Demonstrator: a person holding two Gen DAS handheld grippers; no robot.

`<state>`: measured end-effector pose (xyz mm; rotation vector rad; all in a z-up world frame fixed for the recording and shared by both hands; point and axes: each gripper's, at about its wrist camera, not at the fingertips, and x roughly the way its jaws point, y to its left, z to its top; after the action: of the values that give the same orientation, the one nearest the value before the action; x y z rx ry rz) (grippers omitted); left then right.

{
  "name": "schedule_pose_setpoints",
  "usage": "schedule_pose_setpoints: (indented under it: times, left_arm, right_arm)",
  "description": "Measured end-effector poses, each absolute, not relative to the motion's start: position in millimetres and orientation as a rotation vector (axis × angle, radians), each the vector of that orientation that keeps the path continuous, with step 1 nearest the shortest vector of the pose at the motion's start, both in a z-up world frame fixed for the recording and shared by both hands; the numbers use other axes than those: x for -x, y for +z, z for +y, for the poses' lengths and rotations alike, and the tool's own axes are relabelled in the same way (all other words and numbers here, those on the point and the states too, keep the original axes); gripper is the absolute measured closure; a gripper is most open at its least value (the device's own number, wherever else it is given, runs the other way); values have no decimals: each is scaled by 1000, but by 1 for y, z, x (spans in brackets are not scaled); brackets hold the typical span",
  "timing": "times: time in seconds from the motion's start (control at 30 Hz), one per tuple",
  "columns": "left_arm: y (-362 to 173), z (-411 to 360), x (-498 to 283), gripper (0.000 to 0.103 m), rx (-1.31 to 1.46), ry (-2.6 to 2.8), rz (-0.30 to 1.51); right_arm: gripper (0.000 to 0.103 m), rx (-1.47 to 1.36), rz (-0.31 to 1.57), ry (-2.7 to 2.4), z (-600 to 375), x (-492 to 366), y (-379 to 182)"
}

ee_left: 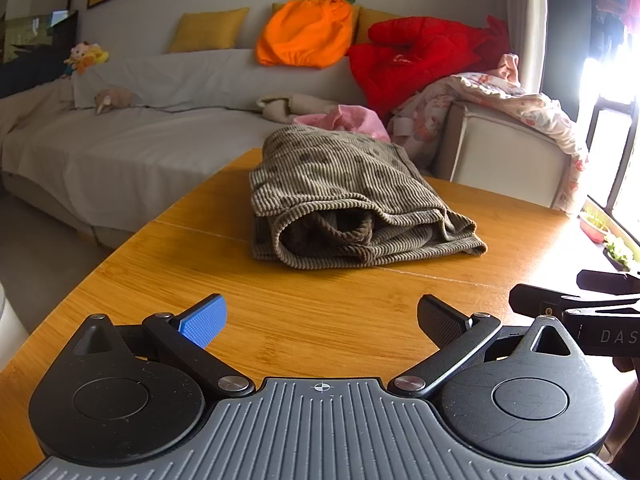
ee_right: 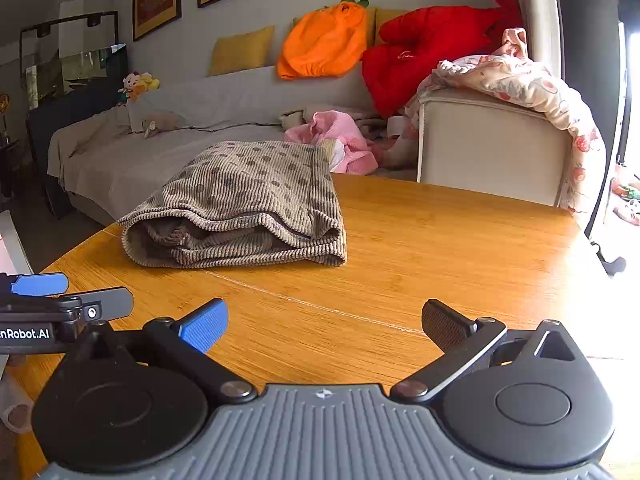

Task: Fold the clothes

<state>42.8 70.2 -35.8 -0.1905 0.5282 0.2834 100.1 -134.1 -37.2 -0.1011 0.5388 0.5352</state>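
Folded brown corduroy garment (ee_left: 352, 204) mid-way along the wooden table (ee_left: 280, 312), long axis running away toward the sofa (ee_left: 120, 148), rolled fold facing the cameras, left gripper (ee_left: 320, 322) and right gripper (ee_right: 324, 326) both spread wide and empty — hovering near the table's front edge (each wrist view catches the other gripper at its margin), only the right view shows the garment's right side edge.

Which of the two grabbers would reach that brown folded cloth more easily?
Probably the left gripper: the cloth lies almost straight ahead of it, but off to the left of the right gripper. Both are open and empty.
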Motion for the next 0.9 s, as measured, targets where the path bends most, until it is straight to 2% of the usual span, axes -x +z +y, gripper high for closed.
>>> schedule_pose_setpoints:
  times: [0.9]
  left_arm:
    - [-37,71,-44,0,195,284,541]
  right_arm:
    - [0,74,555,544,-138,-104,-38]
